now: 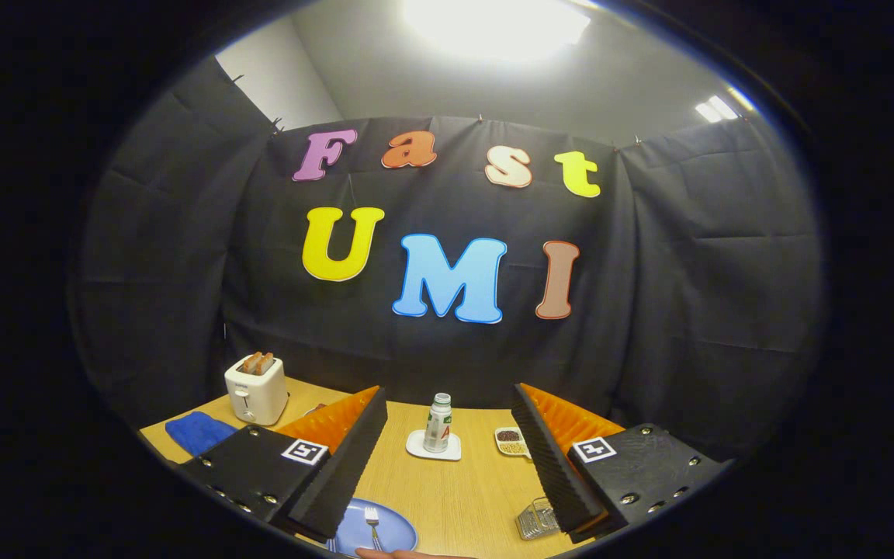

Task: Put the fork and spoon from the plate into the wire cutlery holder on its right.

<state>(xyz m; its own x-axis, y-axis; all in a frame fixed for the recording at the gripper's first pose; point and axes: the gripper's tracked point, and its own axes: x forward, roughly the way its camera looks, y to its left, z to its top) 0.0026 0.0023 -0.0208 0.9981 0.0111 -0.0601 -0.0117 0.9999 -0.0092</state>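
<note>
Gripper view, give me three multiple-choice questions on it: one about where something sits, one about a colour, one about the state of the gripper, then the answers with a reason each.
1. Where does the fork lie?
A. on the plate, between the open fingers
B. in the wire cutlery holder
C. beside the toaster

2. What colour is the plate?
A. white
B. blue
C. green

3. How does the gripper stand?
A. shut on the fork
B. shut on the bottle
C. open, holding nothing

Answers:
1 A, the fork rests on the plate near the inner edge of one finger.
2 B, the plate's bare surface is blue against the wooden table.
3 C, the fingers stand wide apart with bare table between them.
</note>
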